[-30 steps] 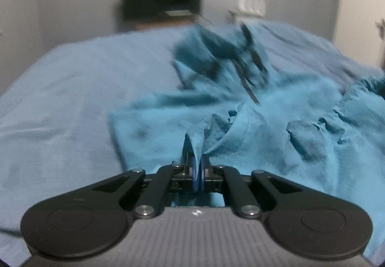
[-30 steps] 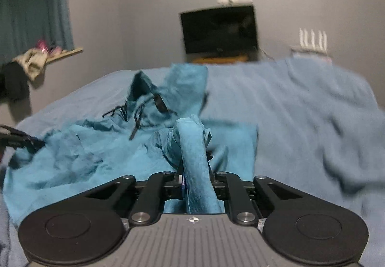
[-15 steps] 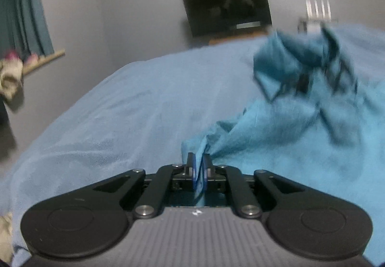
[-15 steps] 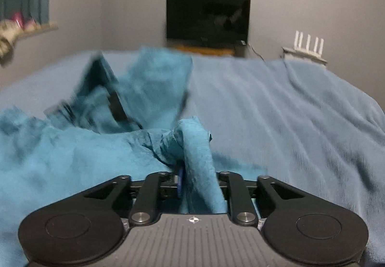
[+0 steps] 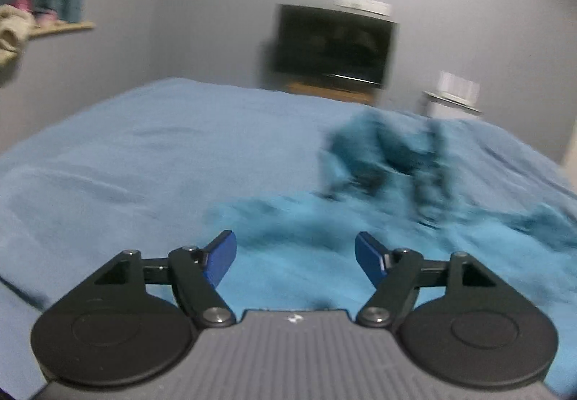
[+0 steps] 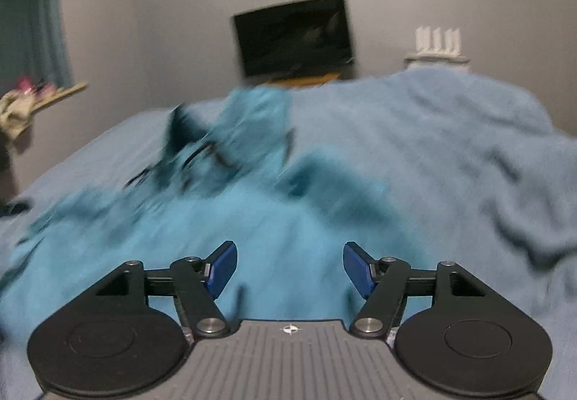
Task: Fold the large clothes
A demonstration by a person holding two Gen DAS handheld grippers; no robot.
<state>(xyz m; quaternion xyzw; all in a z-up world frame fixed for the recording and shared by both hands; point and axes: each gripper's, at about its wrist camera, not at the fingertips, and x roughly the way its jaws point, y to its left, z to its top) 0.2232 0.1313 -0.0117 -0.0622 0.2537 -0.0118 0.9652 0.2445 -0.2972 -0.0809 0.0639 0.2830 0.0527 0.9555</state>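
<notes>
Both views are dim, with a cool, flat cast and soft shadows. Motion blur smears the teal garment (image 5: 378, 205), bed (image 6: 468, 147) and television (image 5: 333, 44). Fisheye distortion bends the edges; corners vignette dark.

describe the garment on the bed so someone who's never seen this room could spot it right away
Start at the wide bed under a pale blue blanket, facing the dark TV. The teal garment lies rumpled on it. It is a brighter, greener blue than the blanket, with dark cords at its far end.
</notes>
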